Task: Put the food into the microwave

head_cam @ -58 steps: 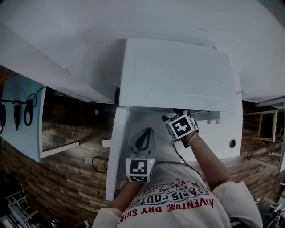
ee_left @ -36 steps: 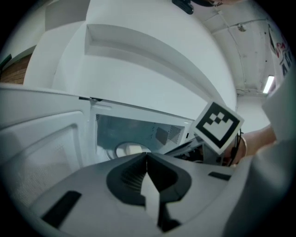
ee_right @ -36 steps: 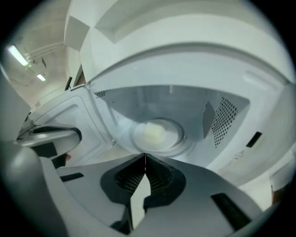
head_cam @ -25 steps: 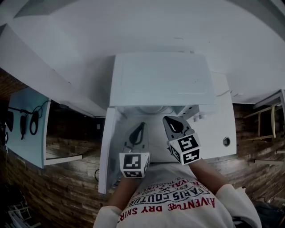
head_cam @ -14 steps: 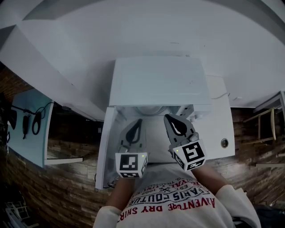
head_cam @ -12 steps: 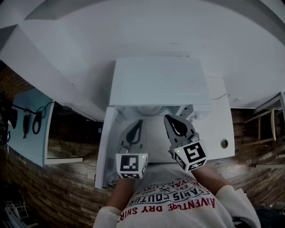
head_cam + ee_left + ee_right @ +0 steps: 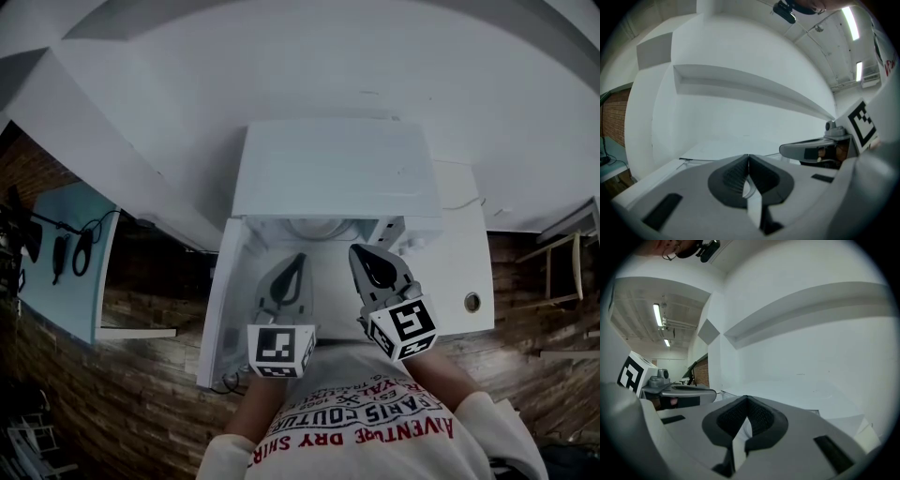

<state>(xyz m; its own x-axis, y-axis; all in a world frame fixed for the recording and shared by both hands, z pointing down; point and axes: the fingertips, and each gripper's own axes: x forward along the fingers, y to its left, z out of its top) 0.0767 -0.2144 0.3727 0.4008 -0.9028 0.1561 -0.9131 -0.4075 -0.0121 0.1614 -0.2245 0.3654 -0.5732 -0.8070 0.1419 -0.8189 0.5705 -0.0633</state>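
Left gripper (image 7: 748, 158) and right gripper (image 7: 746, 400) each have jaws pressed together on nothing. They are side by side just near of the white microwave (image 7: 333, 169), whose door (image 7: 217, 309) hangs open at left.

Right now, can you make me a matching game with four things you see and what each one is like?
Things:
1. microwave door
2. left gripper
3. shirt
4. blue board

What fits:
A. red letters on it
B. swung open to the left
C. black cables hang on it
D. jaws shut, nothing between them

Pairs: 1-B, 2-D, 3-A, 4-C
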